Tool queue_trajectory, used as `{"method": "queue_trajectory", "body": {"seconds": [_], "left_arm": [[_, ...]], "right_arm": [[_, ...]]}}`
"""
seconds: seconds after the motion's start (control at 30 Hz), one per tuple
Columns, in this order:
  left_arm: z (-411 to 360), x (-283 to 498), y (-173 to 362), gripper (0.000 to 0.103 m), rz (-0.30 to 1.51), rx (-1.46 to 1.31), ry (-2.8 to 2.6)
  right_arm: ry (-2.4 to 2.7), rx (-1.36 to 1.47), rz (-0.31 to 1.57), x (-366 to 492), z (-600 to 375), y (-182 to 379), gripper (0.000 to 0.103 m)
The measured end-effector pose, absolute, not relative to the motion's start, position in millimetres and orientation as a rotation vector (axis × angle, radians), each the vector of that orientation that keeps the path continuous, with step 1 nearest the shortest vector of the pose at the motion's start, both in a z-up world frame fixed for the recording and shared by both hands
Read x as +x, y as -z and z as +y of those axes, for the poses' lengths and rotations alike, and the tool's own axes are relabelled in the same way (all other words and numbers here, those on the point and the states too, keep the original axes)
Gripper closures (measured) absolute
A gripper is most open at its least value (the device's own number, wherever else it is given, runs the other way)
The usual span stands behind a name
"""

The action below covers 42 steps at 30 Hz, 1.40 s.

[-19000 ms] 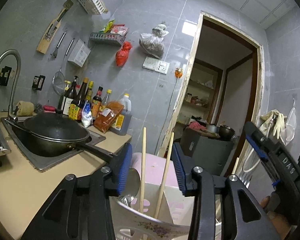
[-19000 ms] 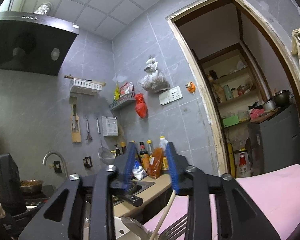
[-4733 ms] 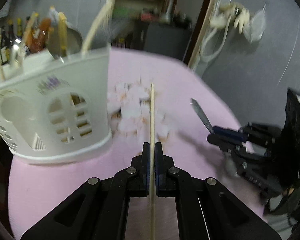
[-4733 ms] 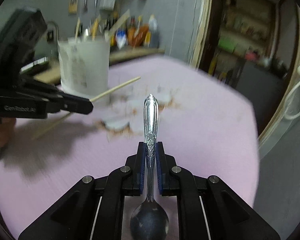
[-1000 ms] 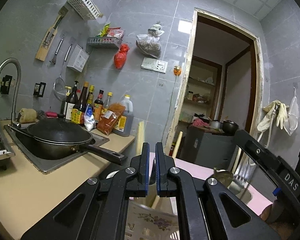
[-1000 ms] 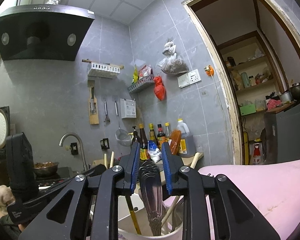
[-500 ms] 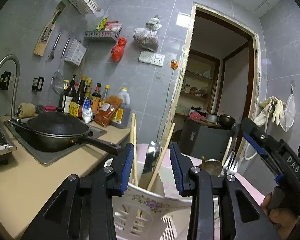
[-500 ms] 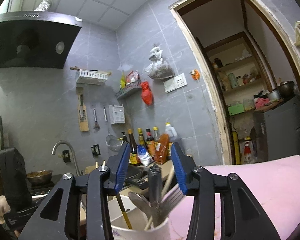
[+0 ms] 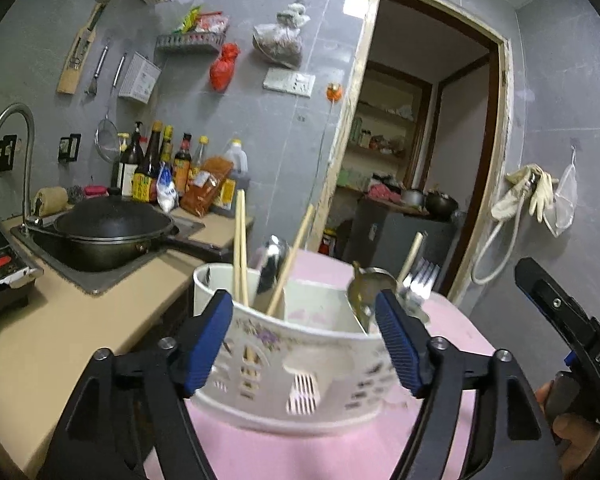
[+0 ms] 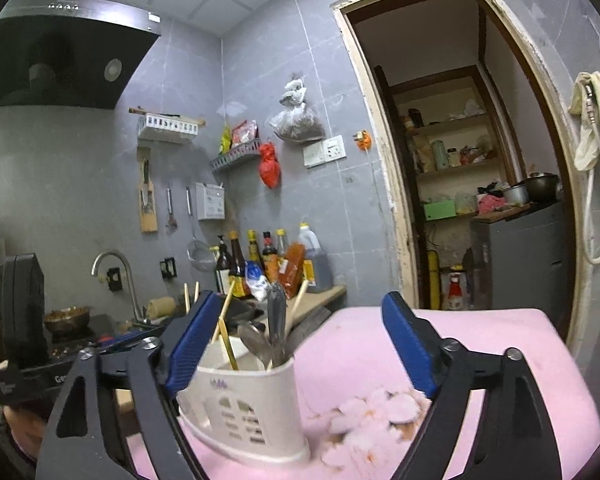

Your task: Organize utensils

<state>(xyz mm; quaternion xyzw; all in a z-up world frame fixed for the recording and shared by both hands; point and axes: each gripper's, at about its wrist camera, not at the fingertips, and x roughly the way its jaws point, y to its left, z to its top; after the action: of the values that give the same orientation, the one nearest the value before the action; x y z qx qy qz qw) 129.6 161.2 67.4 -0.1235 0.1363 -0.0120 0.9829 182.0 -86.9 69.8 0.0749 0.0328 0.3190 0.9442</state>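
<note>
Left tongs (image 9: 304,340) just opened, empty; holder (image 9: 300,364) ahead.

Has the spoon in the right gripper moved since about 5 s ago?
Yes. It left the right gripper, whose jaws have just been opening, and now stands handle-up as the spoon in the white holder.

One utensil holder (image 9: 300,344) — four chopsticks (image 9: 240,248), two spoons (image 9: 272,264), one fork (image 9: 418,276).

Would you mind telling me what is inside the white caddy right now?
The caddy holds chopsticks and a spoon in its left compartment, another spoon, a fork and a chopstick on the right. Its wall hides their lower ends and the bottom.
</note>
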Motion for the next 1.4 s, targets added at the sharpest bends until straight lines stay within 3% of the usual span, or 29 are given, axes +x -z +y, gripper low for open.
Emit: {"method": "queue_trajectory", "body": {"seconds": [0.17, 0.27, 0.9, 1.4], "left_arm": [[150, 111, -67, 0.014, 0.292, -0.221, 0.016], [145, 100, -67, 0.009, 0.293, -0.217, 0.003], [112, 29, -56, 0.008, 0.247, -0.072, -0.097], [94, 19, -40, 0.008, 0.257, -0.043, -0.086]], "right_arm": [[-0.544, 0.101, 0.116, 160, -98, -71, 0.007], [-0.479, 0.070, 0.137, 148, -103, -72, 0.004], [-0.273, -0.011, 0.152, 70, -132, -58, 0.000], [-0.199, 0.016, 0.215, 52, -152, -40, 0.000]]}}
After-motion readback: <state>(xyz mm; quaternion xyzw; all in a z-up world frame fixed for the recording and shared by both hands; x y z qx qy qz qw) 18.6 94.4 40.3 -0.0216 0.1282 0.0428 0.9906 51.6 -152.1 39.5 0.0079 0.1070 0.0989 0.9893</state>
